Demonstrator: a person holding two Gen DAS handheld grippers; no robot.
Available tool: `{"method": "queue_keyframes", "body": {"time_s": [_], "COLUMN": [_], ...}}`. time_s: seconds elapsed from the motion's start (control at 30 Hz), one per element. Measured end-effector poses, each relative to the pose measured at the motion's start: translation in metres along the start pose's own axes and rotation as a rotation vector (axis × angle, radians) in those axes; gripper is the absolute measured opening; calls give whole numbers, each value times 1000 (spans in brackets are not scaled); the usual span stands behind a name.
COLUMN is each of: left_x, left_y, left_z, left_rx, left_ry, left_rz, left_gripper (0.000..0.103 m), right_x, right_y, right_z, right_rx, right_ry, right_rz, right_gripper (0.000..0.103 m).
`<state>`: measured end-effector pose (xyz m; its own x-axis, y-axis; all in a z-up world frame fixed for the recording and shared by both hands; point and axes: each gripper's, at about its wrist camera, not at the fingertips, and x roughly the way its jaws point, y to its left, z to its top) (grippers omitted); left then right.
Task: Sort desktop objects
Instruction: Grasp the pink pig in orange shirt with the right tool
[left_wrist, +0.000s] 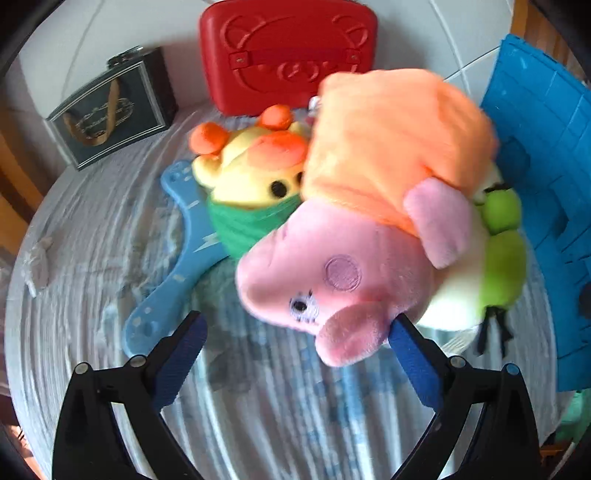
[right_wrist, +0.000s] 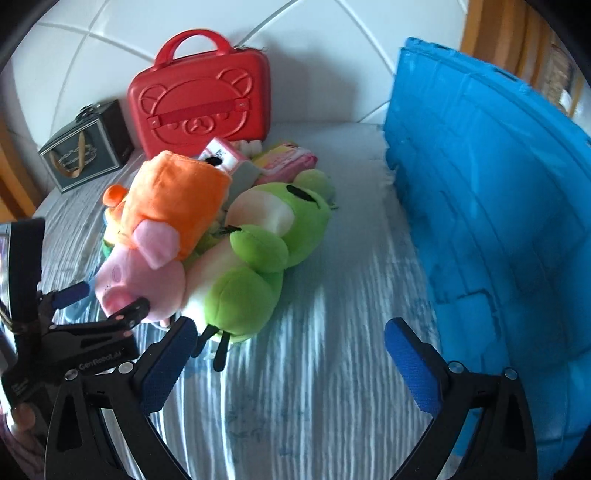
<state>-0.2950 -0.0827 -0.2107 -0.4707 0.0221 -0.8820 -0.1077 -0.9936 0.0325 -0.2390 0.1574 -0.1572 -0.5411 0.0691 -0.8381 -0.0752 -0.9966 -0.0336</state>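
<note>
— Pink and orange up front: pig plush (left_wrist: 332, 266) in an orange dress, lying on its side across the toy pile, head toward the left gripper (left_wrist: 295, 354).

— Left gripper's condition?

— Spread wide, blue pads (left_wrist: 413, 365) well apart. One pad tip right at the pig's ear, touching or just short of it, cannot tell which. Nothing clamped between the fingers.

— And from the other camera?

— Same story: left gripper (right_wrist: 107, 299) at the pig plush (right_wrist: 144, 266), one finger on each side of the snout end, gap visible. Part of a hand (right_wrist: 22, 417) at the lower left edge, behind the tool.

— Right gripper?

— Right gripper (right_wrist: 291, 354) gaping too, holding nothing, hanging over bare striped cloth (right_wrist: 332, 369) between the toys and the blue crate (right_wrist: 498, 203).

— Rest of the pile?

— Green frog plush (right_wrist: 258, 258) on its back just beside the pig, touching it. Yellow plush with orange horns and green scarf (left_wrist: 255, 173) behind the pig, resting on a flat blue toy guitar (left_wrist: 184, 251). Pink packets (right_wrist: 288, 162) and a small white-and-pink box (right_wrist: 221, 155) farther back, partly hidden.

— Against the wall?

— Red case with an embossed bear face (right_wrist: 203, 103), upright, handle on top. Dark gift bag (right_wrist: 85, 147) to its left. Blue crate standing at the right, well apart from the pile.
</note>
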Motion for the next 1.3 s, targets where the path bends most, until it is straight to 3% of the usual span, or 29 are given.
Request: {"method": "queue_keyframes", "body": {"time_s": [0.13,0.33,0.4,0.5,0.6,0.7,0.77,0.83,0.93,1.03,1.17,1.3], "left_x": [-1,-47,-56,-65,-64,-61,-60,-56,-53,-48,-22,10], "left_y": [45,69,70,74,74,74,75,77,77,76,73,53], "left_z": [-27,-48,-47,-52,-54,-53,-52,-49,-34,-5,38,72], "left_rx": [-87,-201,-228,-259,-252,-239,-225,-206,-181,-183,-213,-170], "left_ry": [36,-18,-29,-36,-39,-38,-38,-40,-56,-92,-118,-103], "left_rz": [204,150,127,87,96,88,70,48,1,-17,50,39], "left_gripper": [100,100,100,100,100,100,100,100,100,100,100,100], "right_x": [13,27,29,37,54,72,73,77,80,72,42,17], "right_y": [11,38,53,69,80,88,90,90,77,58,38,25], "right_z": [8,30,41,58,68,58,32,0,-43,-58,-57,-35], "right_rx": [-58,-109,-141,-160,-157,-193,-220,-255,-217,-111,-5,77], "right_ry": [8,-9,-43,-56,-26,67,121,173,229,228,139,42], "right_rz": [112,258,271,273,273,264,273,246,236,210,167,143], "right_gripper": [103,103,89,81,73,70,67,57,56,57,57,57]}}
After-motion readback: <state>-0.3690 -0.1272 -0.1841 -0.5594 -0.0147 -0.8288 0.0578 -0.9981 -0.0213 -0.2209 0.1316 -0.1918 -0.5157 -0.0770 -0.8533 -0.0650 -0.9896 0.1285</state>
